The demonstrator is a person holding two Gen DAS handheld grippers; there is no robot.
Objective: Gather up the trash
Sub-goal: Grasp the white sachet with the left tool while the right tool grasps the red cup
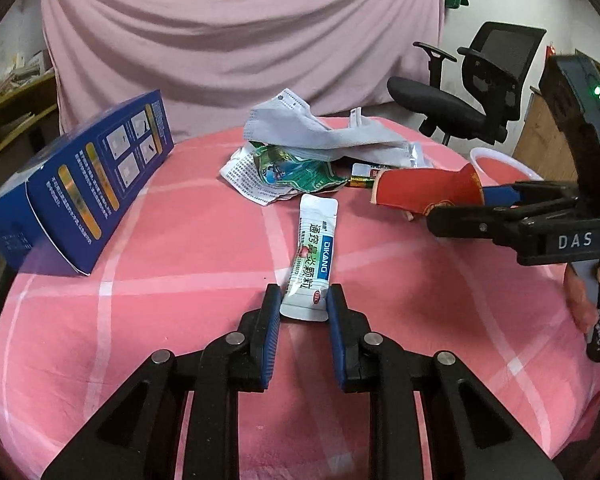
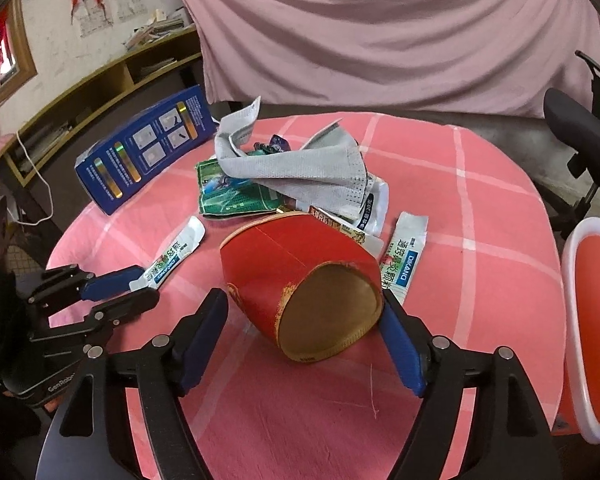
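Left tongs clamp the DIKANG sachet by its near end. Right tongs stand open around the tipped red paper cup, at 6 o'clock of the trash pile.

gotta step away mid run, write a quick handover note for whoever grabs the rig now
Left tongs: shut on the near end of a white sachet, which lies on the pink cloth.
Right tongs: open around the red paper cup, which lies on its side, base toward the camera; no firm grip visible.
Still on the table: second sachet, grey mask, green wrapper, blue box.
White-rimmed bin sits off the right edge.
Done: nothing visibly binned. Left: bin the sachet and cup, then the pile.
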